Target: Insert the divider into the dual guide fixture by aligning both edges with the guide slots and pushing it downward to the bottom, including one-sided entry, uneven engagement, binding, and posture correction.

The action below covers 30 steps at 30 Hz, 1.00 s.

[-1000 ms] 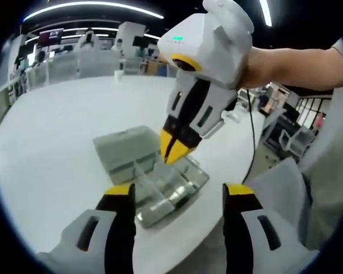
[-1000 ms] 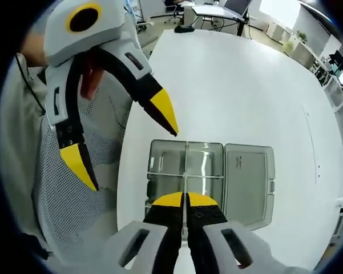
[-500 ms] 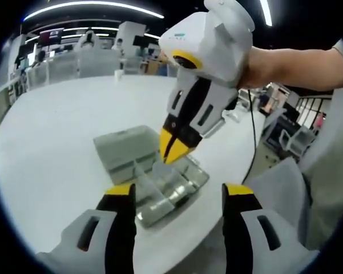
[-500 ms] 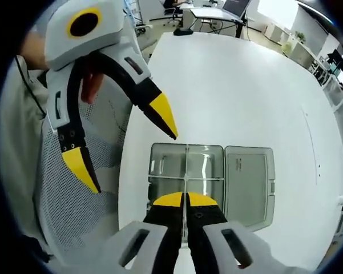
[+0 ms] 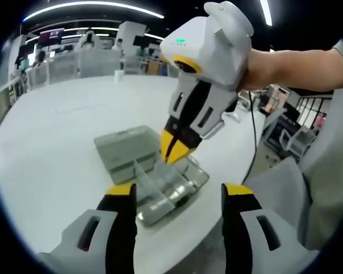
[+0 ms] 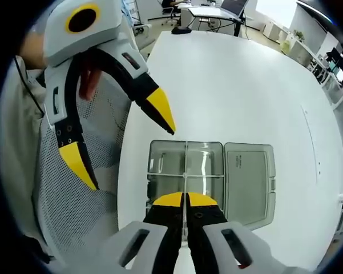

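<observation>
A clear plastic box, the guide fixture [image 6: 160, 157], lies on the white table with its lid [image 6: 248, 177] folded open to one side. My right gripper [image 6: 185, 199] is shut on a thin clear divider [image 6: 185, 165], seen edge-on and standing down the middle of the box. In the left gripper view the right gripper [image 5: 175, 151] reaches down from the upper right, with the divider [image 5: 166, 169] under its yellow tips in the fixture [image 5: 185, 185]. My left gripper [image 5: 178, 192] is open, hovering just short of the box with nothing in it. In the right gripper view the left gripper [image 6: 121, 140] shows at the left.
The box sits near the edge of a white table [image 5: 51, 154]. A person's grey mesh garment [image 6: 74, 217] is just past that edge. A black cable [image 5: 253, 137] hangs off the table side. Desks and chairs stand far behind.
Almost nothing differs. Both views have drifted very slightly, and the right gripper stays shut on the divider over the box.
</observation>
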{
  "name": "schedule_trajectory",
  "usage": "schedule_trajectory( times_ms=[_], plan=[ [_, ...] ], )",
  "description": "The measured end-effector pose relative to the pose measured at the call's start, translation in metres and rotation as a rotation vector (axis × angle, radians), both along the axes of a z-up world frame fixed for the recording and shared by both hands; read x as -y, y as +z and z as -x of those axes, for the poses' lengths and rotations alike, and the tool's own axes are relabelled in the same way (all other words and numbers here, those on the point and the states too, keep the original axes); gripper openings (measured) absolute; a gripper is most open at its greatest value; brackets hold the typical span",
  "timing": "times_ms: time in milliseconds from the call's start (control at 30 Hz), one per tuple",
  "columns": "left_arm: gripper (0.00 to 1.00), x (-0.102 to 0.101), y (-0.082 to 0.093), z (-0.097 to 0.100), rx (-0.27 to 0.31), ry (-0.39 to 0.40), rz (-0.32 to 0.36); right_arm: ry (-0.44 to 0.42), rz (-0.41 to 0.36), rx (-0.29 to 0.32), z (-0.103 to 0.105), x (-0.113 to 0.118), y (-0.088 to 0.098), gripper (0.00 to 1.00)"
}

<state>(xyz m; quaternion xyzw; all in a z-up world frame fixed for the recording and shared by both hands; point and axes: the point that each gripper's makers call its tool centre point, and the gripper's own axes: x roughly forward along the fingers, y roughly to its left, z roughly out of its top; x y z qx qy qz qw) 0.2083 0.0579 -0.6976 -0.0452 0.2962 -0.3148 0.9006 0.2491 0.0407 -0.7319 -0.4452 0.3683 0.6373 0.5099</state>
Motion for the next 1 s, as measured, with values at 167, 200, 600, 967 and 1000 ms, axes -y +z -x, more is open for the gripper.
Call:
schedule_trajectory(
  times_ms=[167, 200, 600, 967, 1000],
  plan=[
    [0.58, -0.0008, 0.0, -0.0002, 0.0, 0.002, 0.0, -0.002, -0.001, -0.001, 0.0008, -0.0017, -0.0003, 0.0],
    [0.58, -0.0008, 0.0, -0.0002, 0.001, 0.001, -0.001, 0.002, -0.002, 0.002, 0.0007, -0.0017, -0.0003, 0.0],
    [0.58, -0.0009, 0.0011, -0.0007, 0.003, -0.001, -0.004, -0.018, -0.019, -0.001, 0.0, -0.0026, -0.0007, 0.0],
    [0.58, -0.0001, 0.0019, -0.0006, 0.004, -0.003, -0.007, -0.023, -0.042, 0.001, -0.0021, -0.0033, 0.0037, 0.0],
    [0.58, -0.0001, 0.0021, -0.0008, 0.004, -0.004, -0.007, -0.026, -0.042, -0.001, -0.0022, -0.003, 0.0027, 0.0]
  ],
)
